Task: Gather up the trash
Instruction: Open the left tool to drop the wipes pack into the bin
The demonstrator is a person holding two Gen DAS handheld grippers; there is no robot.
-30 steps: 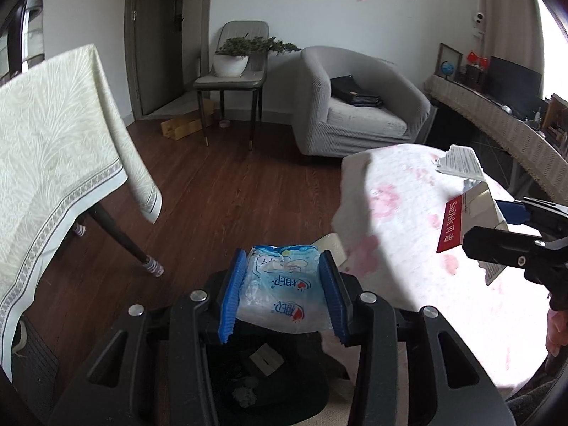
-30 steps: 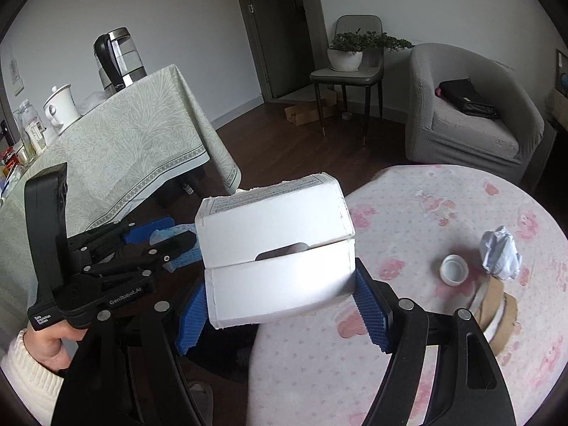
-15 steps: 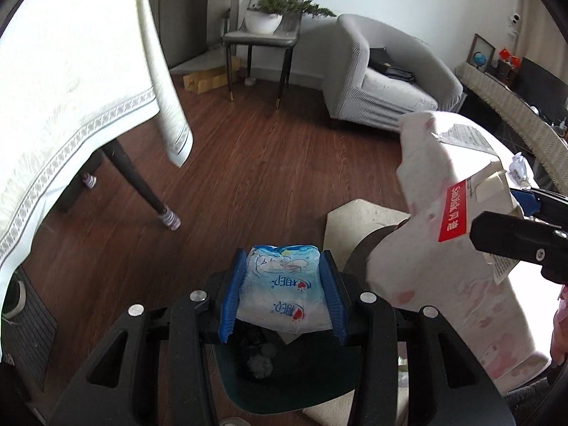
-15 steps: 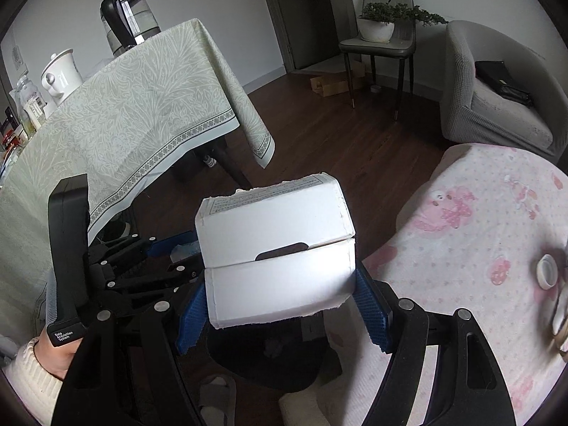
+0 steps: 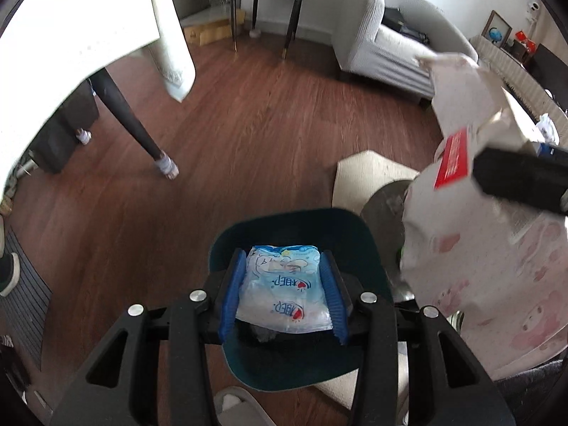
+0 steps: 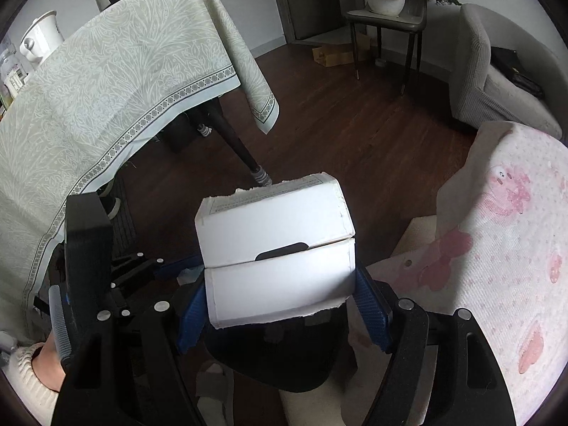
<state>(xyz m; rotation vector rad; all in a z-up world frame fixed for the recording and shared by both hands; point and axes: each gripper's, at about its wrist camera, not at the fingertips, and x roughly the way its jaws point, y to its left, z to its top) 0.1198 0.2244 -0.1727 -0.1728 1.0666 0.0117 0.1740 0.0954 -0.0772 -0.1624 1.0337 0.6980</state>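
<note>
Above the dark teal trash bin (image 5: pixel 369 248) on the wood floor (image 5: pixel 248 135), the left tongs (image 5: pixel 284 291) clamp a blue-and-white plastic packet (image 5: pixel 284 291) between 2 blue pads. Just to the right, the right tongs (image 6: pixel 284 305) grip a torn white cardboard box (image 6: pixel 277 248) over the same bin's rim. A pink-flowered tabletop (image 6: pixel 514 248) crowds the right side; a green-clothed tabletop (image 6: pixel 106 88) and its dark leg (image 6: pixel 230 135) hem in the left. Open floor lies ahead.
</note>
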